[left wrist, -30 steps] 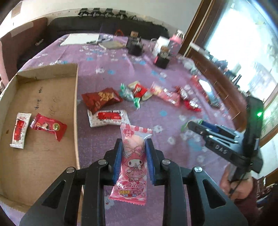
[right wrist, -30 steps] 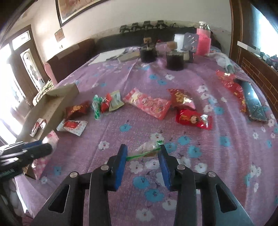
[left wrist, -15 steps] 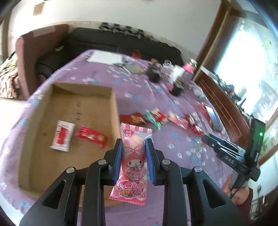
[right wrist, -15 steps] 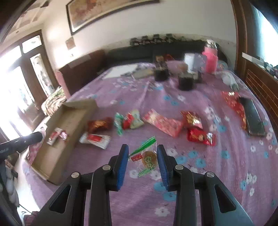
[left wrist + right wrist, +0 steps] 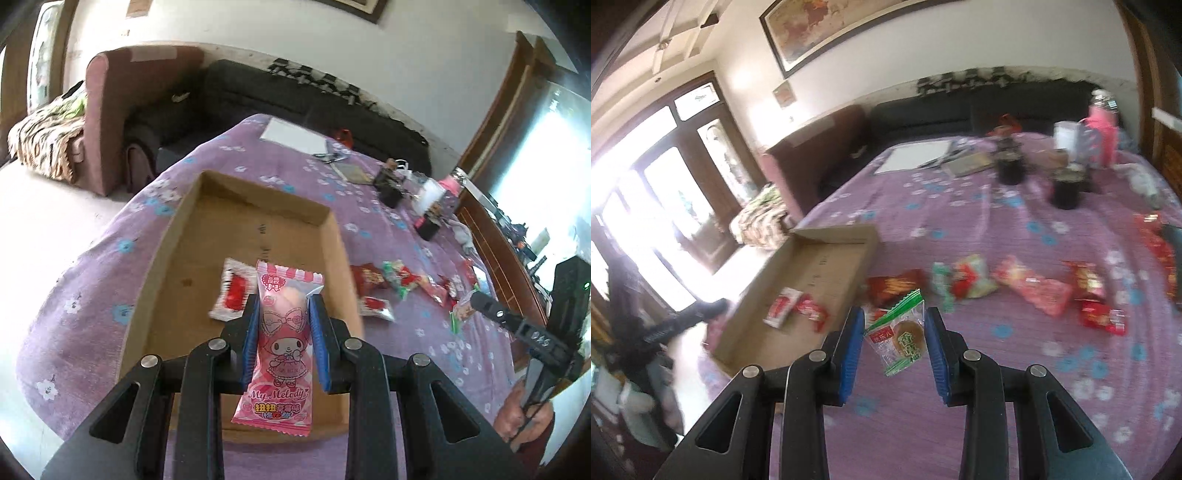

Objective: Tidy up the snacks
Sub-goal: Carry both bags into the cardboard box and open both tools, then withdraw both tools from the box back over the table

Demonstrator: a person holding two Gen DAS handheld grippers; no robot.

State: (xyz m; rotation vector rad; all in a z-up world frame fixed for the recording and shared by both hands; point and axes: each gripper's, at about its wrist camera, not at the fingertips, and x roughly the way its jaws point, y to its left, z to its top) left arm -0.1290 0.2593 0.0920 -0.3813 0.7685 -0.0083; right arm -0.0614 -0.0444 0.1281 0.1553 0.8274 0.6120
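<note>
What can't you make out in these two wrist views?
- Left wrist: the red packet in the brown cardboard box, hidden behind the pink My Melody candy packet.
- Right wrist: wrapper print on the loose red snacks, motion-blurred.
- Right wrist: left gripper, cut off by glare.

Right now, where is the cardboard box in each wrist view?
Left wrist: cardboard box centre frame, directly behind the left claw holding the pink My Melody packet.
Right wrist: the box lies left of centre, beyond the right claw.
Shared landmark: white-and-red sachet inside it.
</note>
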